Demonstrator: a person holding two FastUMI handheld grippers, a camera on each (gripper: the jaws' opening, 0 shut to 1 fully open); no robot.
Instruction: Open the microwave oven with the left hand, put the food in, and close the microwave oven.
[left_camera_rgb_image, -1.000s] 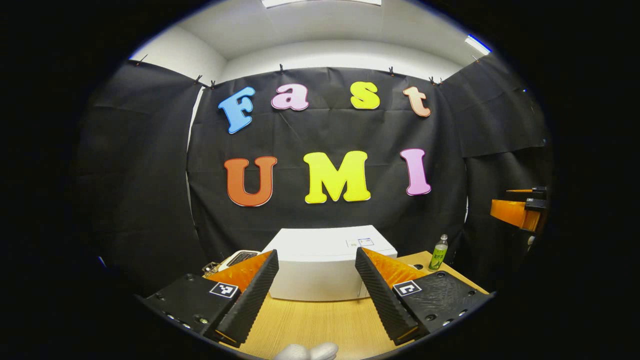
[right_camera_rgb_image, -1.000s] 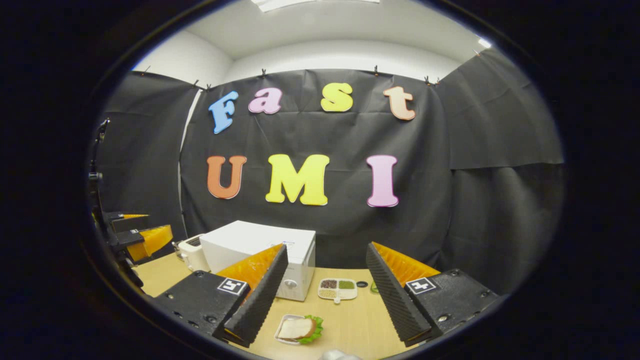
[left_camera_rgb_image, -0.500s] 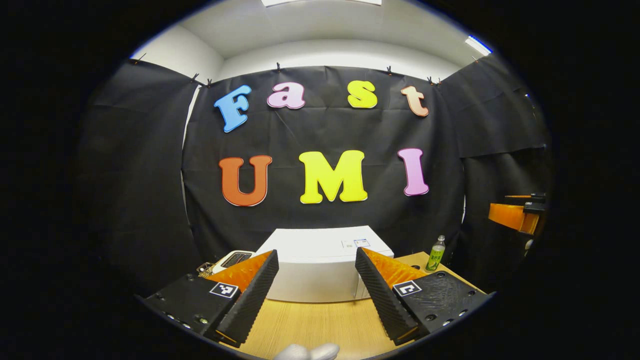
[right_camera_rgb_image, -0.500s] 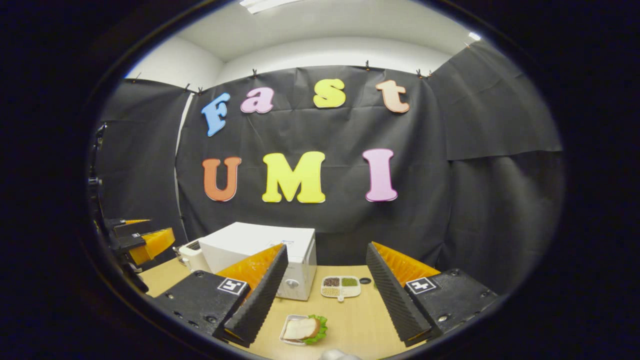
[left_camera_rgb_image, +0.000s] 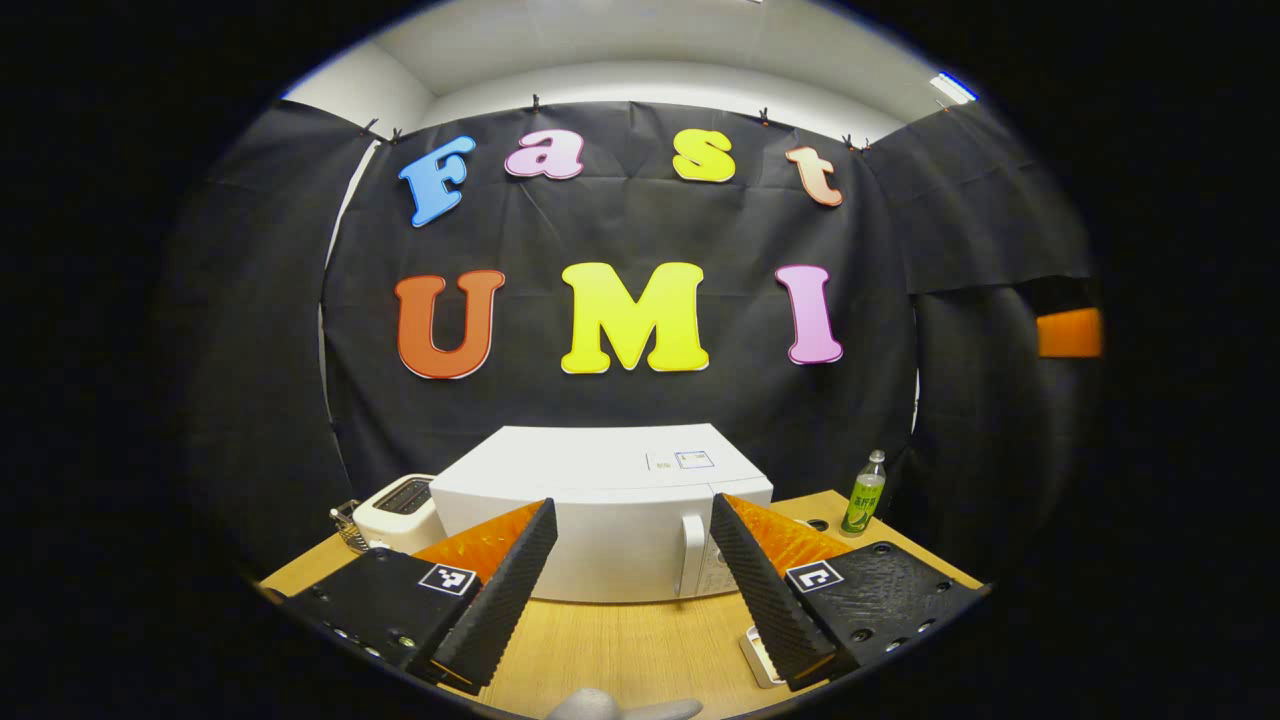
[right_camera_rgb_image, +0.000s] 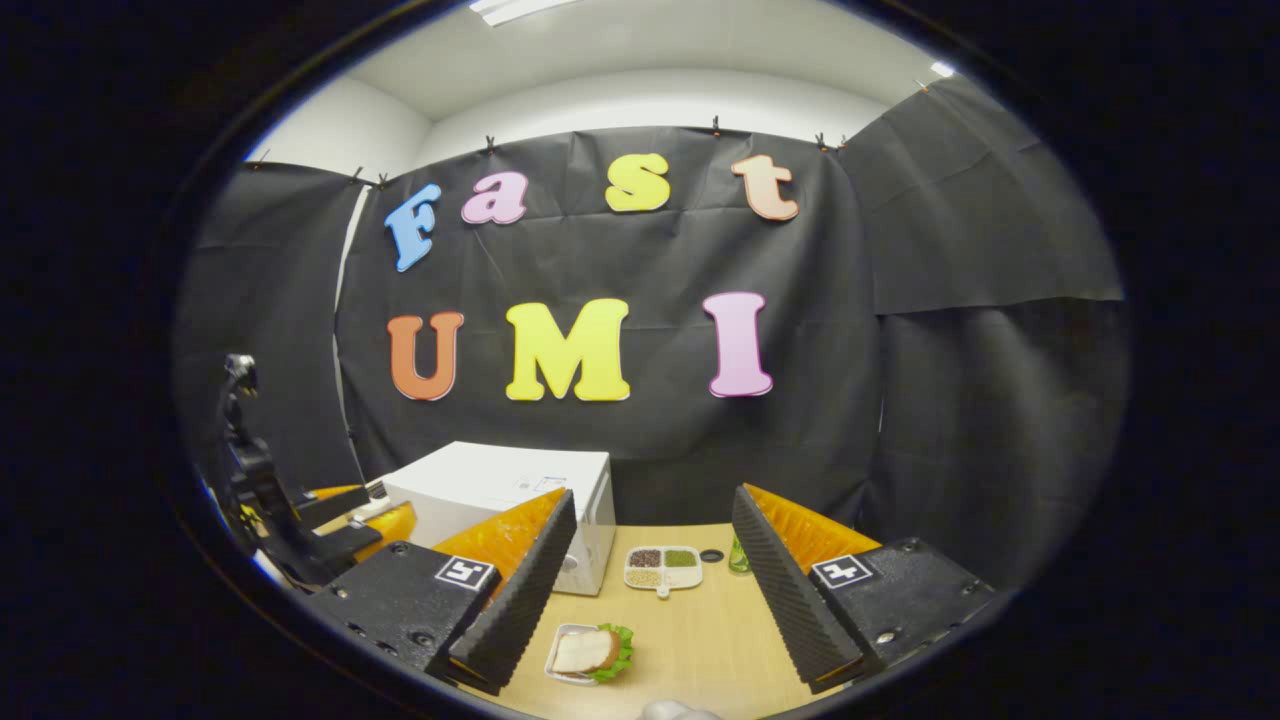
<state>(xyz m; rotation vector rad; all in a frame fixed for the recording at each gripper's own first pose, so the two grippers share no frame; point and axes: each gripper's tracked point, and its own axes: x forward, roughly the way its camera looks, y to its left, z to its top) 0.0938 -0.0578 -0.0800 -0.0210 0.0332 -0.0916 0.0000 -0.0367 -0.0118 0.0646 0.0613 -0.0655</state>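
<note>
A white microwave (left_camera_rgb_image: 600, 490) stands shut on the wooden table (left_camera_rgb_image: 620, 650), its vertical door handle (left_camera_rgb_image: 690, 555) on the right of the front. My left gripper (left_camera_rgb_image: 632, 503) is open and empty, hovering short of the microwave's front. In the right gripper view the microwave (right_camera_rgb_image: 500, 485) sits back left. The food, a sandwich with lettuce on a small white tray (right_camera_rgb_image: 588, 652), lies on the table just below my right gripper (right_camera_rgb_image: 654, 495), which is open and empty. The left gripper (right_camera_rgb_image: 330, 520) shows at the far left of that view.
A white toaster (left_camera_rgb_image: 395, 503) stands left of the microwave and a green bottle (left_camera_rgb_image: 865, 493) to its right. A divided dish of grains (right_camera_rgb_image: 662, 567) and a small black ring (right_camera_rgb_image: 711, 554) lie beyond the sandwich. Black cloth walls close the booth behind.
My left gripper has dropped lower and nearer the microwave, so the door front, handle and toaster now show. The right gripper shifted slightly; both stay open.
</note>
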